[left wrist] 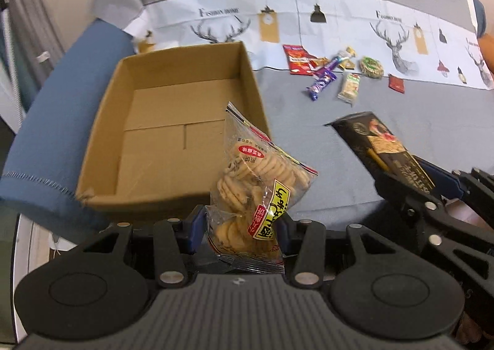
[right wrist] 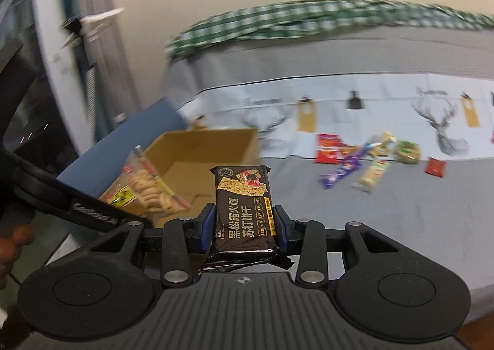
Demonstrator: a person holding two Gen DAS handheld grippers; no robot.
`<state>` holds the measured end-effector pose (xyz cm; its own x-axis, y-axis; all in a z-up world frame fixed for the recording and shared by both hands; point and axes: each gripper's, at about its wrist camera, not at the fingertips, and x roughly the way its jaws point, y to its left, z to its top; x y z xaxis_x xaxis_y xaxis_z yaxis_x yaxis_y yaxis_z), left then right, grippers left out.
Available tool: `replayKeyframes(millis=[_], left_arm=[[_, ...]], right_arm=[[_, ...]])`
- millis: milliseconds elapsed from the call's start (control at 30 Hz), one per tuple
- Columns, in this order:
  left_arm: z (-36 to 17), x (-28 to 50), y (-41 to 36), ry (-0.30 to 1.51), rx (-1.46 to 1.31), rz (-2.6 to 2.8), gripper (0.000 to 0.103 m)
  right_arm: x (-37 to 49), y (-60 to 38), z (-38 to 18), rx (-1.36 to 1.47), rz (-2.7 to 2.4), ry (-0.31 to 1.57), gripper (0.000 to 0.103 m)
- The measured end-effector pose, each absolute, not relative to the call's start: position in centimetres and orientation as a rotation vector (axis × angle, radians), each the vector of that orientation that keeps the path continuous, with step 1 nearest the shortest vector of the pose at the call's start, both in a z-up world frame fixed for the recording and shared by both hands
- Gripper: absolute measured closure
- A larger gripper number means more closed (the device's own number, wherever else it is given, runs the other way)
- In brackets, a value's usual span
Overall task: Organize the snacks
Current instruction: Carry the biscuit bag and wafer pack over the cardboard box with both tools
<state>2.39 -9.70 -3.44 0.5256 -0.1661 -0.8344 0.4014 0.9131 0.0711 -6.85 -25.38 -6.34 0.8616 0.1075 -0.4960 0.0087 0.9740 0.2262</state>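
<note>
Print "FASHION HOME" [left wrist: 218,12] marks cloth behind cardboard box [left wrist: 173,121].

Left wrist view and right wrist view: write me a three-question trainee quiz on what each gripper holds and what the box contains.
1. True or false: the open brown cardboard box already holds snacks.
2. The left gripper is shut on which item? A) clear bag of round biscuits B) purple candy wrapper C) red sachet
3. Fill in: the right gripper clamps a ____ cracker packet.

Key: 1 false, its floor shows bare in the left wrist view; 2 A; 3 black.
</note>
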Motion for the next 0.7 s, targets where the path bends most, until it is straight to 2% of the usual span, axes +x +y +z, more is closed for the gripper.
replayKeyframes(millis=[300, 700], left_arm=[[-2.1, -0.8, -6.4, 0.893, 0.187, -0.347, 0.052], [-1.3, -1.9, -5.0, 0.854, 0.147, -0.351, 0.052]], right_arm=[[-9.3, -20.1, -3.7, 0.087, 0.125, 0.492, 0.062], [-10.8, -18.4, -2.2, 0.03, 0.118, 0.454, 0.062]])
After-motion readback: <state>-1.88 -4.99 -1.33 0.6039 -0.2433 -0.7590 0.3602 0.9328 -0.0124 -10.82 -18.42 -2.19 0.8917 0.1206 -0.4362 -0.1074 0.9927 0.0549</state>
